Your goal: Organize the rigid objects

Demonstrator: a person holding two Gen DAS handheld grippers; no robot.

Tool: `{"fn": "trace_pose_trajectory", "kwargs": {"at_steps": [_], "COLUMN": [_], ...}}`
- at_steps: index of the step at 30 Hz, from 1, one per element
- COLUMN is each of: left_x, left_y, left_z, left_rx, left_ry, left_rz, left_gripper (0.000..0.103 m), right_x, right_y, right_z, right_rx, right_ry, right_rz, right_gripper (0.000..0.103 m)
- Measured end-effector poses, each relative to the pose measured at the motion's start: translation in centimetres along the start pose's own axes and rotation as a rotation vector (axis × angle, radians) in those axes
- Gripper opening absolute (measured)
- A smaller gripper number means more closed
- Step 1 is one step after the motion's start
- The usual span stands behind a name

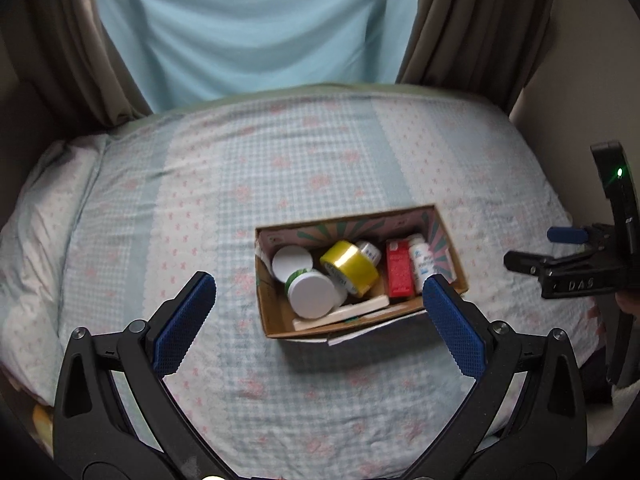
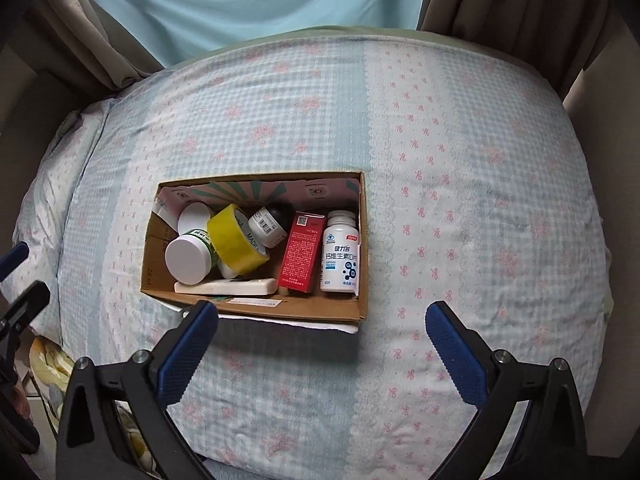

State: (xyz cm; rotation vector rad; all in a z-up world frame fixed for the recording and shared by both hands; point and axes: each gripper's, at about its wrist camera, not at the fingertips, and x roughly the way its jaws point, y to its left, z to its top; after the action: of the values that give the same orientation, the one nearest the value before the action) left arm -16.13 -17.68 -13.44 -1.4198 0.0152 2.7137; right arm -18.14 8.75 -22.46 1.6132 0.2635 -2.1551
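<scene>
The left gripper (image 1: 316, 304) hangs above the bed with its blue pads spread wide and nothing between them; the right gripper (image 2: 322, 322) is likewise spread and empty, its left pad just over the near wall of the box (image 2: 304, 309). The box sits on the checked bedspread (image 2: 460, 160), open at the top. Inside lie a white bottle (image 2: 340, 254) against the right wall, a red carton (image 2: 301, 258) beside it, a yellow tape roll (image 2: 236, 242), white-lidded jars (image 2: 188, 260) on the left, and a pale flat bar (image 2: 228, 286) along the near wall.
</scene>
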Motion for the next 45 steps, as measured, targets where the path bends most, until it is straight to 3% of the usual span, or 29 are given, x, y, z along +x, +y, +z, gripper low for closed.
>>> {"fn": "trace_pose_trajectory", "kwargs": {"at_steps": [7, 11, 15, 25, 45], "left_x": [-11.3, -14.5, -15.6, -15.8, -16.1], "left_y": [-4.2, -6.6, -7.7, -10.1, -11.0], "left_z": [3.5, 3.8, 3.0, 0.5, 0.9], "left_rx": [-0.061, -0.027, -0.054, -0.055, -0.05], "left_ry": [-0.262, -0.331, -0.351, -0.353, -0.379], "left_rz": [0.011, 0.043, 0.016, 0.012, 0.012], "left_gripper": [0.103, 0.103, 0.103, 0.103, 0.103], "right_x": [-14.9, -21.7, -25.5, -25.8, -26.0], "right_y": [-1.1, -1.7, -1.9, -3.1, -3.7], "right_z": [-0.5, -1.7, -3.4, -5.6, -5.5], "right_rx": [-0.003, 0.018, 0.019, 0.03, 0.029], "right_ry": [-0.287, -0.444, -0.547, -0.567, -0.595], "right_rz": [-0.054, -0.077, -0.12, -0.166, -0.161], "right_gripper": [0.103, 0.103, 0.103, 0.103, 0.103]}}
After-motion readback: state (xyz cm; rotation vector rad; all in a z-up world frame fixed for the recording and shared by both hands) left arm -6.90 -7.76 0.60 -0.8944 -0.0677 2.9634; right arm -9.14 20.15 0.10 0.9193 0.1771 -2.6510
